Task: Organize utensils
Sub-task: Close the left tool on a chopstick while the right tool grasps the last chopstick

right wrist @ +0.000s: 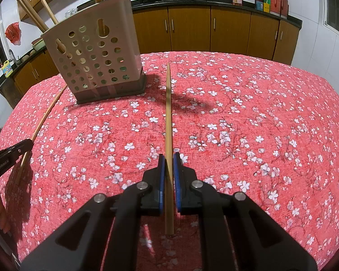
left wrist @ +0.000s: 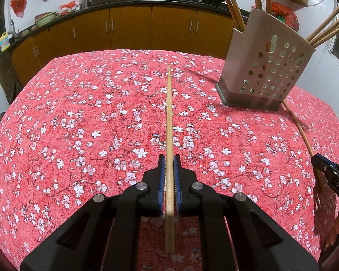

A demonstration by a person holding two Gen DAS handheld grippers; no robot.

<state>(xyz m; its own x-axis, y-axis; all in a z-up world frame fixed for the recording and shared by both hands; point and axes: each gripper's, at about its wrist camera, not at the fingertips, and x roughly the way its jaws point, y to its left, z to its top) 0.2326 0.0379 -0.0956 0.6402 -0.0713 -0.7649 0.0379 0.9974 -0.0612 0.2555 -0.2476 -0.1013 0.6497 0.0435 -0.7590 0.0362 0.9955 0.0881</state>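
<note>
a: what's biggest here?
b: the table [left wrist: 79, 113], under a red blossom-print cloth. on it stands the perforated utensil holder [left wrist: 266, 67], upright, several chopsticks leaning out of it.
a: the tools?
b: the left gripper [left wrist: 169, 180] is clamped narrow on a chopstick [left wrist: 169, 113]. the right gripper [right wrist: 168, 178] pinches a second chopstick [right wrist: 168, 113]. both sticks point forward over the cloth, near the holder.

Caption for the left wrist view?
Left gripper shut on a chopstick, holder ahead to the right.
</note>
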